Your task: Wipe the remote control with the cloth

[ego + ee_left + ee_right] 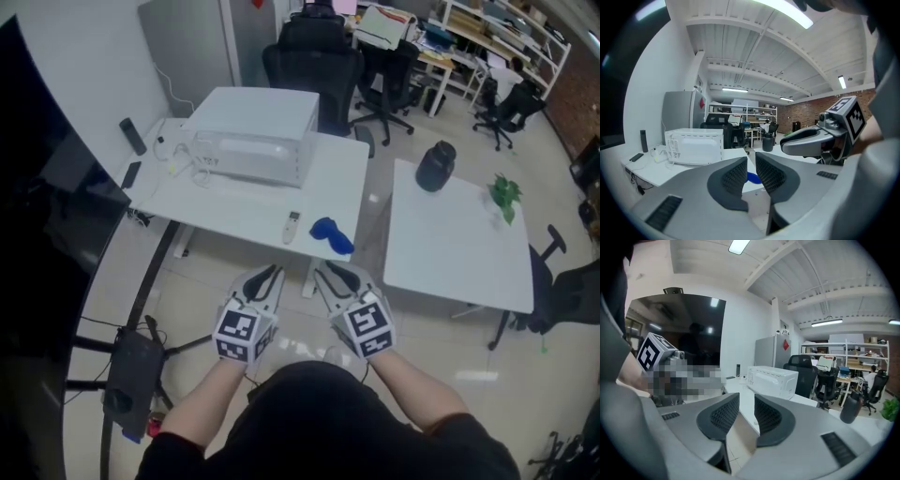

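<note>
Left gripper: jaws stand a narrow gap apart, pads not meeting. Its own view shows nothing gripped; only a sliver of the blue cloth is visible far off through the gap.

Right gripper: jaws likewise slightly apart, the gap a little wider than the left one. Its own view shows no object between the pads, only floor and the table edge beyond. Neither tool touches anything.

Both grippers are held side by side in the air in front of the person, over the floor, short of the near edge of the white table. They point roughly toward it.

Remote control: pale, slim, lying flat on the table close to the near edge. The cloth lies crumpled just to its right, at the table's front right corner. The two are near each other; contact cannot be judged from the head view.

Also on this table: a white microwave toward the back, with cables to its left.

A second white table stands to the right, carrying a black container and a small green plant. Black office chairs stand behind.
</note>
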Tool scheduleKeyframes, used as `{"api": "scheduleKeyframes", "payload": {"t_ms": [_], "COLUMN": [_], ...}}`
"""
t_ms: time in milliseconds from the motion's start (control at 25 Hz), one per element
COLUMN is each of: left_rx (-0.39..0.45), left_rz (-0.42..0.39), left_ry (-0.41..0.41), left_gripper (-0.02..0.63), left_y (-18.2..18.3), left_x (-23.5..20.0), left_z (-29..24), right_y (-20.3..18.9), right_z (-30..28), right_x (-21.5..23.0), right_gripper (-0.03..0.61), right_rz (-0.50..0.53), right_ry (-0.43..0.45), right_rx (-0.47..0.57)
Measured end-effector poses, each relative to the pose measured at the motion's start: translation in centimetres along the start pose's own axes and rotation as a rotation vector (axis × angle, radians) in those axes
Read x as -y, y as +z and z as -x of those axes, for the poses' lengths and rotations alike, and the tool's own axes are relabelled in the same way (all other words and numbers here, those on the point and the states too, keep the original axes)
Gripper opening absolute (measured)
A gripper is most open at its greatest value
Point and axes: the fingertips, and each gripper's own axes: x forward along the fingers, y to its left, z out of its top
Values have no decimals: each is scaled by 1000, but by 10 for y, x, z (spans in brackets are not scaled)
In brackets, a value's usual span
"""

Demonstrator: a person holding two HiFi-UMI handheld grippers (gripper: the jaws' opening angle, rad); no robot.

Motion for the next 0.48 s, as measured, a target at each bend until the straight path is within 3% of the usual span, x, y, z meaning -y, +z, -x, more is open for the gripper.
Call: {"api": "scheduleKeyframes", "payload": {"t_ms": [160, 480], "left_rx": [28, 57], "left_rz": [-42, -86], "left_ry": [-3, -13], "left_gripper": [8, 0], "left_y": [8, 16], "left_x": [7, 15], "left_z": [14, 25], "right_y": [9, 22], "right_z": [13, 25], "right_x": [-10, -28], "right_gripper": [81, 21], "right_rz": [-5, -7], "right_ry": [-24, -24], "right_rx": [29, 66]}}
